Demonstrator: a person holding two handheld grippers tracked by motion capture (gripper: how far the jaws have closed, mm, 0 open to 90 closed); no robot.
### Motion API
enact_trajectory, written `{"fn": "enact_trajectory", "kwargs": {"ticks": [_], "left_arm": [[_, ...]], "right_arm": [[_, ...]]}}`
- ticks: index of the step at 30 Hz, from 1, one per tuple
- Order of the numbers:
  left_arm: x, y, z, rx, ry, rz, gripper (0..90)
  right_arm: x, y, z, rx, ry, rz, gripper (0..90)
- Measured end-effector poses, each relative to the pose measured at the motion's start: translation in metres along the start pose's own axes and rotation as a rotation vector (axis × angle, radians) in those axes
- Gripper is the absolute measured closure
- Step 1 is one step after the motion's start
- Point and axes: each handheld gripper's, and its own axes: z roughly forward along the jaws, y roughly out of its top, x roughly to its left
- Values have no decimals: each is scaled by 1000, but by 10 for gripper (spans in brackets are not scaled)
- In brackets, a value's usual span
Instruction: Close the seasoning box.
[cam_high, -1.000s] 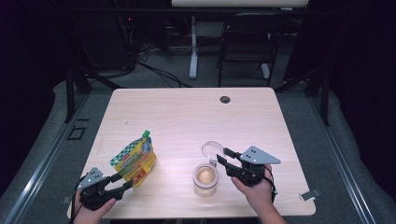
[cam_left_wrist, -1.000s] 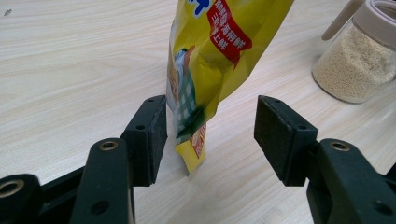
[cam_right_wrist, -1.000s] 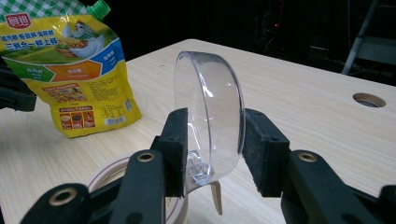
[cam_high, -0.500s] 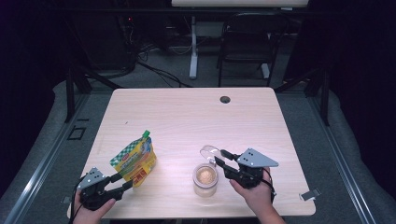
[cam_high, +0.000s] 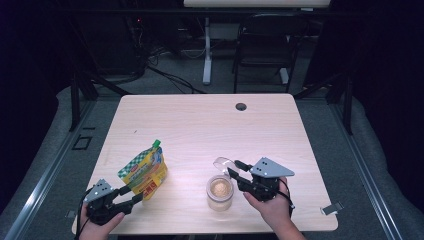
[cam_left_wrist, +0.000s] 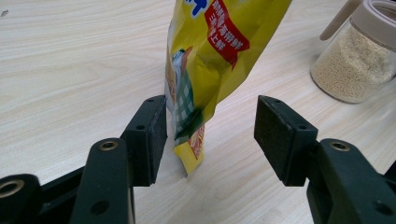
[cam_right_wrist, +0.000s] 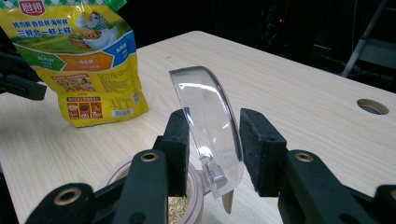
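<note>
At the bottom left of the high view, the left gripper (cam_high: 131, 196) has its jaws apart around the bottom of a standing yellow plastic food pouch with a green cap (cam_high: 144, 170). One pad touches it. Lower middle, the right gripper (cam_high: 236, 172) is clamped on the clear plastic flip lid (cam_high: 223, 162) of a small glass jar of tan grains (cam_high: 220, 192). Farther up lies the pale wooden table (cam_high: 200, 125).

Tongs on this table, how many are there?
2. The left tongs sit at the table's near left by the yellow pouch; the right tongs hold a clear lid beside the jar.
</note>
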Motion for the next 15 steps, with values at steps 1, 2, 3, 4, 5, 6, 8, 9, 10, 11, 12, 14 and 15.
{"fn": "enact_trajectory", "kwargs": {"ticks": [1, 2, 3, 4, 5, 6, 8, 9, 10, 11, 12, 14, 15], "left_arm": [[0, 0, 0, -7, 1, 2, 444], [0, 0, 0, -5, 0, 6, 444], [0, 0, 0, -5, 0, 7, 444], [0, 0, -1, -7, 0, 8, 444], [0, 0, -1, -7, 1, 7, 444], [1, 0, -1, -5, 3, 7, 444], [2, -1, -2, -5, 4, 5, 445], [2, -1, -2, -10, 5, 1, 444], [2, -1, -2, -13, 5, 0, 445], [2, -1, -2, -13, 6, 1, 444], [2, -1, -2, -13, 6, 2, 444], [3, -1, -2, -3, 4, 6, 444], [3, -1, -2, -2, 9, 7, 444]], "right_arm": [[1, 1, 0, 4, 1, -2, 636], [2, 1, 0, 10, 1, -9, 634], [3, 1, -1, 13, 3, -18, 631], [4, 1, -2, 20, 2, -32, 628], [5, 0, -2, 23, 7, -40, 623], [7, 0, -3, 27, 7, -52, 619], [10, -1, -4, 28, 3, -73, 612], [11, -1, -4, 33, 5, -84, 610], [13, -2, -4, 30, 4, -96, 609], [15, -2, -4, 35, -2, -109, 607], [16, -2, -3, 32, -5, -113, 606], [17, -3, -4, 38, -3, -117, 597], [18, -3, -4, 34, -5, -115, 592]]}}
